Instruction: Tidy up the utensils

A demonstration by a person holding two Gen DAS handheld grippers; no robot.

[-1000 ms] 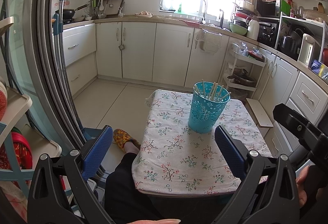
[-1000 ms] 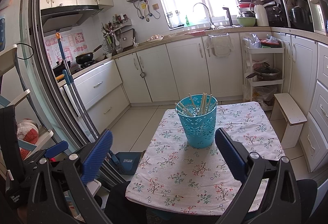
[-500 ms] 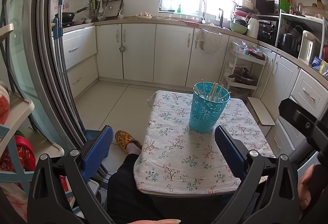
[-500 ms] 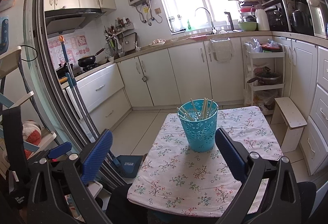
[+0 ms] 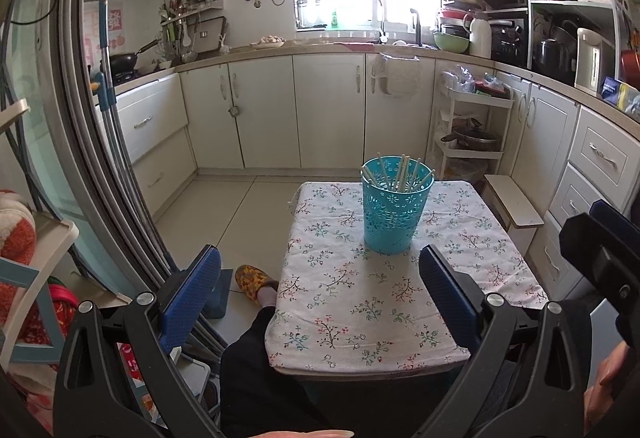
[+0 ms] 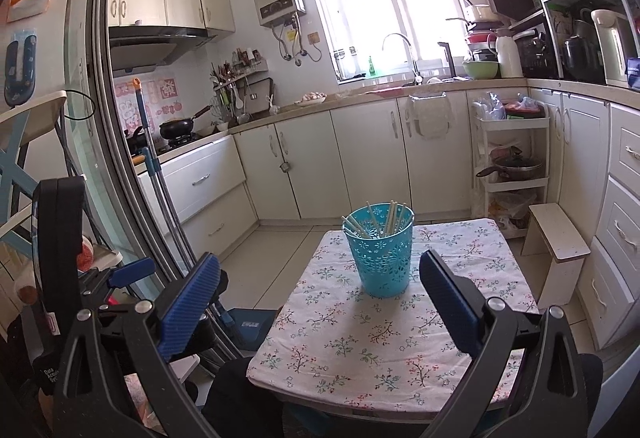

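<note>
Currently, left to right, we read the scene so:

Left gripper: our black left gripper with blue ribbed pads hangs with its jaws spread wide and nothing between them, back from the near edge of the table and off its left corner.

Table: the small square table under a white floral cloth shows only cloth apart from the cup.

Utensils: the pale chopsticks stand loosely upright inside the turquoise perforated plastic cup, which sits toward the far half of the cloth.

Right gripper: our black right gripper with blue ribbed pads is likewise released and empty, well short of the cup.

Step in hand: we judge the sorting looks finished, since we see no loose utensil on the cloth.

Next move: if anything remains, we would need to find it outside these views.
</note>
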